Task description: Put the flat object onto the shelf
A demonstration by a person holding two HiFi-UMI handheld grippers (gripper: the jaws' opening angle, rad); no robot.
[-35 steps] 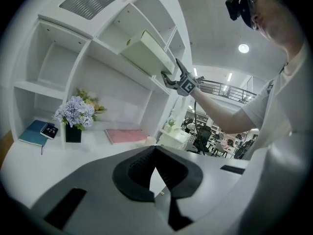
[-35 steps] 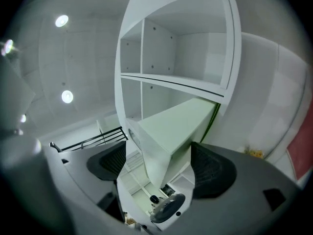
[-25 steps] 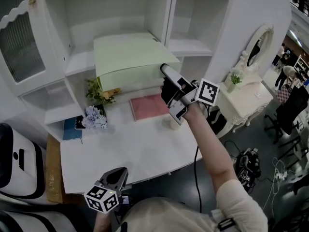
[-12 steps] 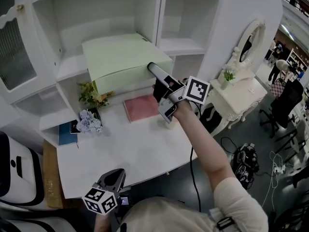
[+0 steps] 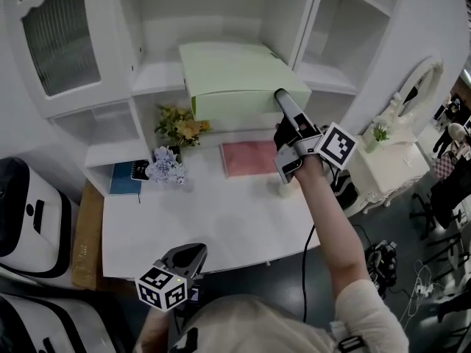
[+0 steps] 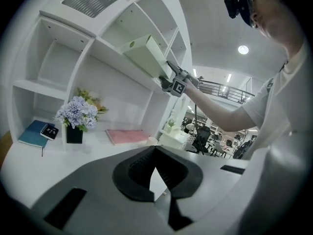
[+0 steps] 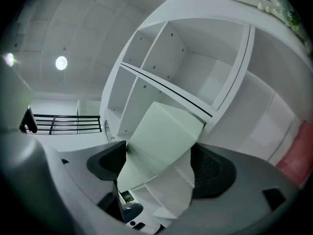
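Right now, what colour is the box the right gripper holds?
Pale green; the box shows best in the head view.

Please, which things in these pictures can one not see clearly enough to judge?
1. Underside of the green box: in the head view its own top hides it, so I cannot tell whether it rests on the shelf.
2. Small pale thing: in the head view the right gripper overlaps it, so what it is stays unclear.
3. Dark item on the blue book: too small to identify in any view.
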